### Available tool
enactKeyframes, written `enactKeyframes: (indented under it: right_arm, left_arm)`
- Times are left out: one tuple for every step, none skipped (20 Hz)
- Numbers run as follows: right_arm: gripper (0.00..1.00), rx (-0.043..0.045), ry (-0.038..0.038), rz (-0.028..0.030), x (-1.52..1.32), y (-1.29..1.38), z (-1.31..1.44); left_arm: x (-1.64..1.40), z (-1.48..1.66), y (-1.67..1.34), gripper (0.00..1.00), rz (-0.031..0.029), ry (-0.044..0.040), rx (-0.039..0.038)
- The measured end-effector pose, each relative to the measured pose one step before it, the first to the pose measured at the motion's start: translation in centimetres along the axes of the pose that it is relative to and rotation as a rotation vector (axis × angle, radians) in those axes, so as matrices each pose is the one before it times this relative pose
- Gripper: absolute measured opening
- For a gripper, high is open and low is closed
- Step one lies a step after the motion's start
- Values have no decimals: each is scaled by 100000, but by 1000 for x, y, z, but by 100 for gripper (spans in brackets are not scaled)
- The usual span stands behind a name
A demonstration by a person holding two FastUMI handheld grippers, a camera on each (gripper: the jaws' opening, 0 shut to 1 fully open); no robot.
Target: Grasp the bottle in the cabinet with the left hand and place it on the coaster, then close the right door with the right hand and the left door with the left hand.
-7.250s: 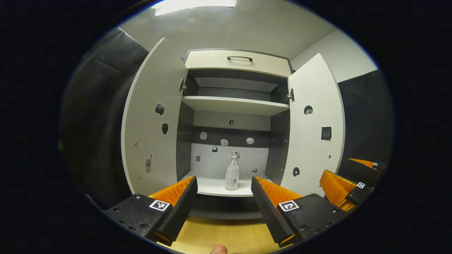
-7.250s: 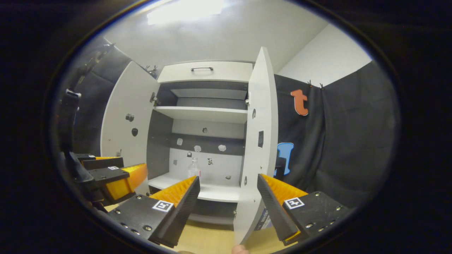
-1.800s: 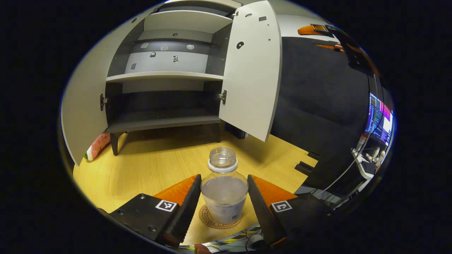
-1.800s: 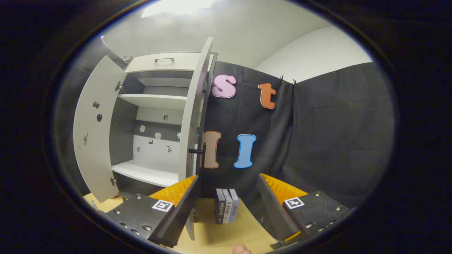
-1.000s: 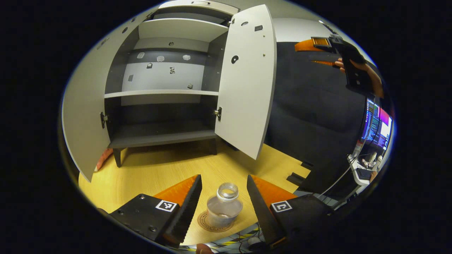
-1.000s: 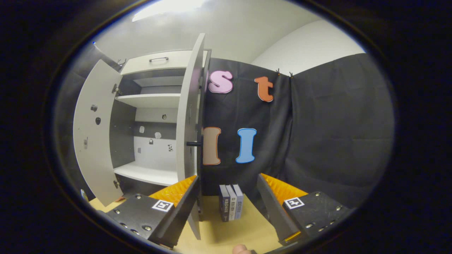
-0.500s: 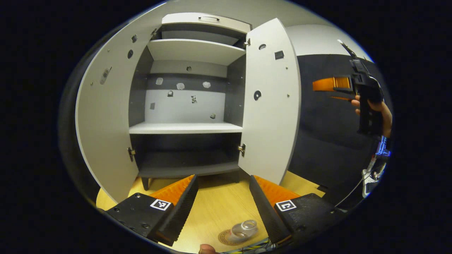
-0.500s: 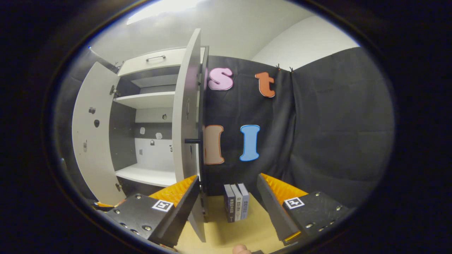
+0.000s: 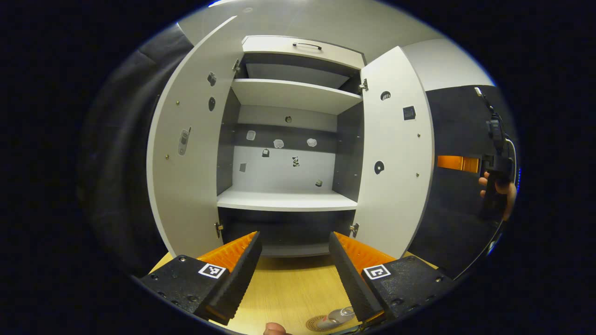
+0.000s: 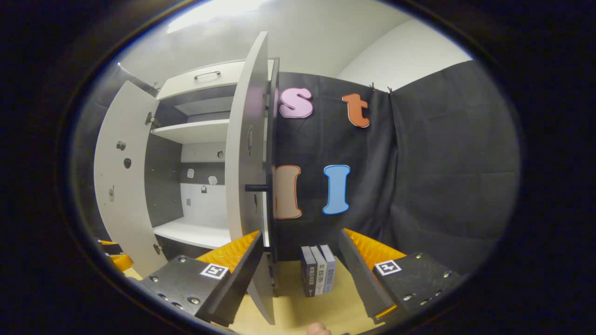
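Note:
The clear bottle [image 9: 340,316] stands on the round coaster [image 9: 319,323] at the bottom edge of the left gripper view, below my right finger. My left gripper [image 9: 295,274] is open and empty, raised above the floor and facing the cabinet [image 9: 286,200]. Both doors are open: the left door [image 9: 186,153] and the right door [image 9: 396,153]. My right gripper [image 10: 300,274] is open and empty beside the right door [image 10: 247,163], seen edge-on, with its dark handle [image 10: 257,188] just above my left finger. Far right in the left gripper view, a hand [image 9: 498,190] holds the right gripper [image 9: 454,164].
Three books [image 10: 319,277] stand on the wooden floor [image 9: 288,288] against the black cloth wall, between my right gripper's fingers. The cabinet's white shelf [image 9: 286,201] is bare. A drawer with a handle [image 9: 307,45] tops the cabinet. The left gripper [image 10: 114,256] peeks in low left.
My left gripper let go of the bottle on the coaster, rose and tilted up to face the cabinet. My right gripper drifted slightly closer to the right door's outer side.

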State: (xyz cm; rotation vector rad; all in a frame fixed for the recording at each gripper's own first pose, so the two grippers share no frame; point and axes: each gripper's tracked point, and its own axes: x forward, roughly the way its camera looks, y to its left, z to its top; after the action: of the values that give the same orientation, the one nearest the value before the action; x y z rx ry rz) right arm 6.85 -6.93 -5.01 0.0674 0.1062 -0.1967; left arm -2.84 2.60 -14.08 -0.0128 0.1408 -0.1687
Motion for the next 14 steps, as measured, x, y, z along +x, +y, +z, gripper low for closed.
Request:
enactKeyframes:
  right_arm:
    - [99, 223, -57, 473, 144, 242, 46]
    - [99, 190, -7, 430, 72, 139, 36]
    - [99, 147, 0, 433, 172, 203, -117]
    - [99, -30, 115, 429, 123, 156, -53]
    - [99, -105, 182, 415, 24, 152, -94]
    - [99, -76, 241, 422, 96, 169, -117]
    - [99, -223, -11, -195, 53, -29, -15]
    - [98, -160, -27, 78, -74, -9, 42]
    - [98, 228, 174, 112, 121, 23, -56]
    - [99, 360, 161, 55, 27, 18, -72]
    - [99, 274, -1, -45, -126, -51, -5]
    - [98, -53, -148, -25, -18, 62, 61]
    - [99, -370, -248, -19, 80, 33, 22]
    - [98, -504, -257, -117, 40, 37, -31]
  left_arm:
    - [-93, 317, 253, 92, 1444, -160, -299]
    - [-85, 350, 365, 92, 1700, -271, -319]
    - [-80, 255, 320, 92, 1508, -408, -337]
    - [-111, 270, 261, 92, 1083, -374, -323]
    - [-90, 225, 245, 92, 1212, -502, -163]
    - [-184, 190, 348, 92, 1213, -335, -60]
    - [-213, 106, 384, 92, 1313, -383, -96]
    - [-241, 186, 530, 92, 1711, -391, -102]
    - [-181, 119, 461, 92, 1443, -329, -209]
    - [-239, 114, 557, 92, 1578, -73, -411]
    - [-286, 48, 461, 92, 1140, -149, -623]
    - [-248, 101, 433, 92, 1048, -211, -408]
    - [-160, 51, 504, 92, 1058, -155, -48]
    - [-149, 94, 488, 92, 1161, -13, 161]
